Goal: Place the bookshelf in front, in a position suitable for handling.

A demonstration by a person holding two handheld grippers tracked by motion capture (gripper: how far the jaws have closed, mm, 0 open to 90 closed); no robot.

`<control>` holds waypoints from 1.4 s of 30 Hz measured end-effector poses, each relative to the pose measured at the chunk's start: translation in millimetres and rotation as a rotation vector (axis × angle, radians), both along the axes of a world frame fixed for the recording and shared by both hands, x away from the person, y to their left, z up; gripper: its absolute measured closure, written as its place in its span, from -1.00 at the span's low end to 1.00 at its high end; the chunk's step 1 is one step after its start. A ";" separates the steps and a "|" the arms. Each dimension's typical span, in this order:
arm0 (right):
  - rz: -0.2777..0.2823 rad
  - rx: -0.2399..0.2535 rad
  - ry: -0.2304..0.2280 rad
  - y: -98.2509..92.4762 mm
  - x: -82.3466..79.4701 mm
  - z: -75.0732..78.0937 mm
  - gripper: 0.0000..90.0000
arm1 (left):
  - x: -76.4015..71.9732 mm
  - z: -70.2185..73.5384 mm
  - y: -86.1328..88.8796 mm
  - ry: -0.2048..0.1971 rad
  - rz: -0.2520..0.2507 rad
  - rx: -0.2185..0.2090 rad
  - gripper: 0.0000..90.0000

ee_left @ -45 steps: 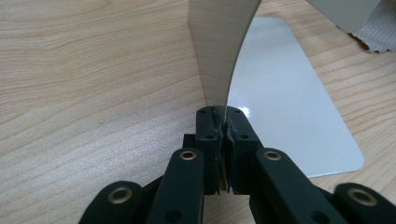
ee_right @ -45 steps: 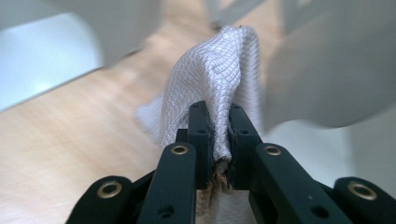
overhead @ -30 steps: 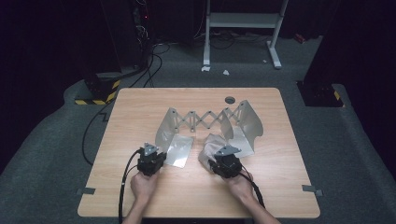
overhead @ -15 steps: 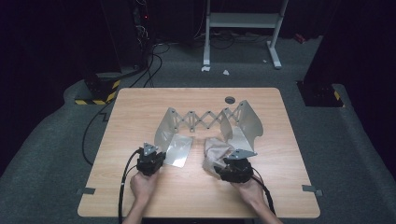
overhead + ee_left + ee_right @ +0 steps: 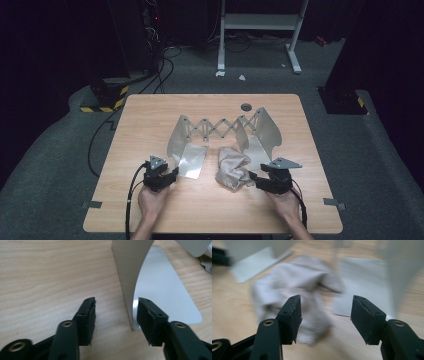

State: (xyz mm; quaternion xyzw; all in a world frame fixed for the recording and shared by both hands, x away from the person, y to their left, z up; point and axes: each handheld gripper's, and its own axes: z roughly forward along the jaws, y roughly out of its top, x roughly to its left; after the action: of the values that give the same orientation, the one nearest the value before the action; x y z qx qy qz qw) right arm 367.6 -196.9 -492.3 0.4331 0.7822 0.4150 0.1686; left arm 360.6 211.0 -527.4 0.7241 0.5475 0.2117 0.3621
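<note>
light: bright table (image 5: 150, 125), dark surround | blur — right gripper view smeared

We hold a black gripper in each hand: the left gripper (image 5: 172, 171) and the right gripper (image 5: 248, 179) each carry a grey three-cornered plate on top and trail a black cable. Our forearms are bare of sleeves. Up close, the jaws are matte black with brass rivets, small screw holes and ribbed pads (image 5: 93, 312).

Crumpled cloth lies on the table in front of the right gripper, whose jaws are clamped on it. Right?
Not quite. The cloth does lie on the table before the right gripper, but its jaws stand open and have just been opening, as the right gripper view shows.
</note>
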 end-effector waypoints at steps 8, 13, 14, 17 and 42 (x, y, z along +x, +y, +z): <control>-0.224 -0.080 -0.001 -29.3 23.0 -13.9 0.13 | -26.7 7.8 -6.5 0.047 -0.088 -0.008 -0.10; -0.262 -0.108 -0.001 -36.4 40.2 -19.4 0.14 | -29.4 11.9 -27.3 0.063 -0.159 -0.007 -0.11; -0.271 -0.102 -0.003 -37.5 42.8 -21.1 0.14 | -28.7 12.2 -32.0 0.064 -0.173 -0.007 -0.12; -0.281 -0.104 0.020 -39.1 50.0 -22.9 0.13 | -26.2 14.7 -49.1 0.073 -0.219 0.000 -0.15; -0.255 -0.122 0.034 -32.7 67.8 -33.4 0.07 | 37.5 20.1 -191.9 0.129 -0.435 0.081 -0.32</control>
State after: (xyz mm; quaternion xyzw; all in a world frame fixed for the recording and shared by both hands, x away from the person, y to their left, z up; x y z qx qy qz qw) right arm 435.4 -229.6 -525.7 0.5249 0.7473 0.3344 0.2328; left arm 398.1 19.1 -507.3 0.8510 0.3916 0.1038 0.3342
